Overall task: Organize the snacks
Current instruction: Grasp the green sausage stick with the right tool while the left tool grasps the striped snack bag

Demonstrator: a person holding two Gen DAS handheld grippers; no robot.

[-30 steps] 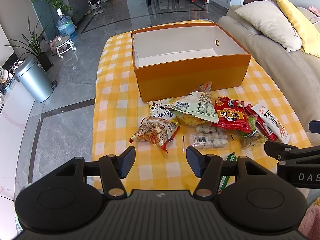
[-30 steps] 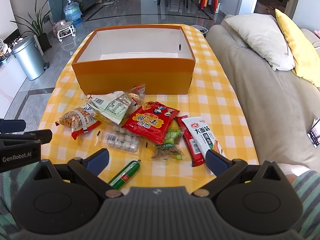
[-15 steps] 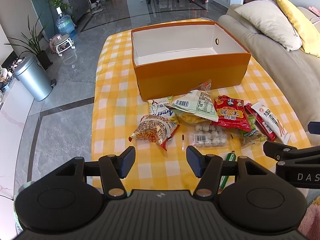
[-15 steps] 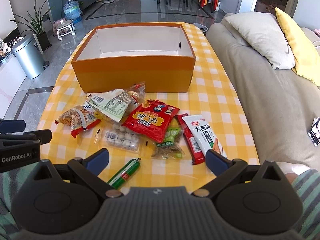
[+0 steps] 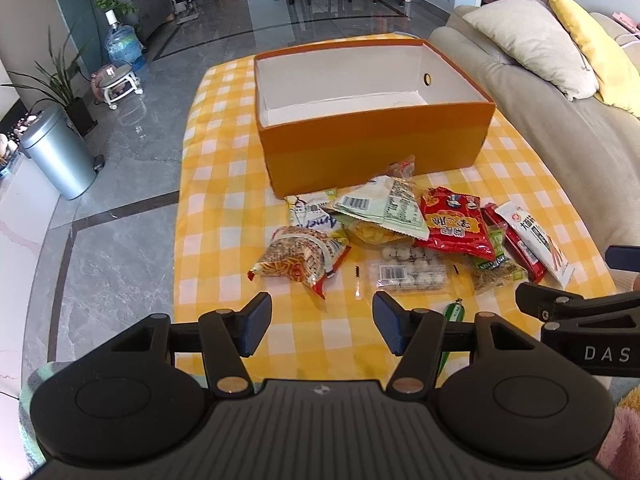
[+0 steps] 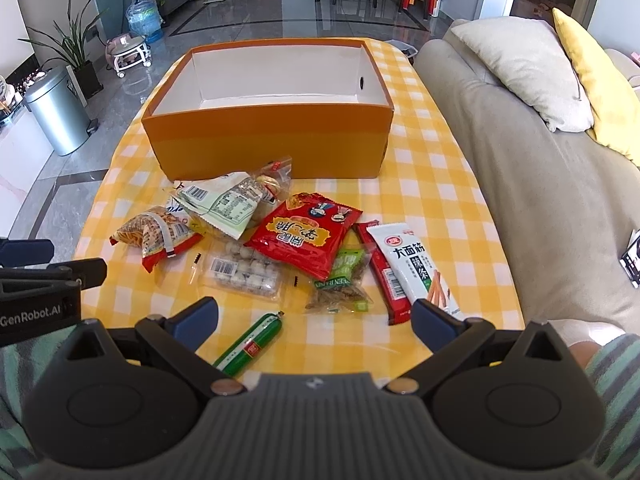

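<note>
Two handheld tools hover over the near edge of a counter [image 5: 224,216] draped in yellow-checked cloth, where a pile of snack packets lies in front of an open orange box [image 6: 268,136] with nothing showing inside it. The left tool [image 5: 322,322] has its jaws parted and holds nothing; the right tool [image 6: 314,318] is spread wider, also holding nothing. The right wrist view shows the green sausage stick [image 6: 250,346] whole, lying between that tool's fingers, while the left wrist view catches only its tip behind a finger. A red packet [image 6: 306,236] overlaps a clear pack of round white pieces [image 6: 242,272]; a noodle snack bag [image 5: 300,258] sits at the pile's left end. A white-and-red strip packet [image 6: 416,268] lies at the right end, nearest the beige sofa [image 6: 540,184].
</note>
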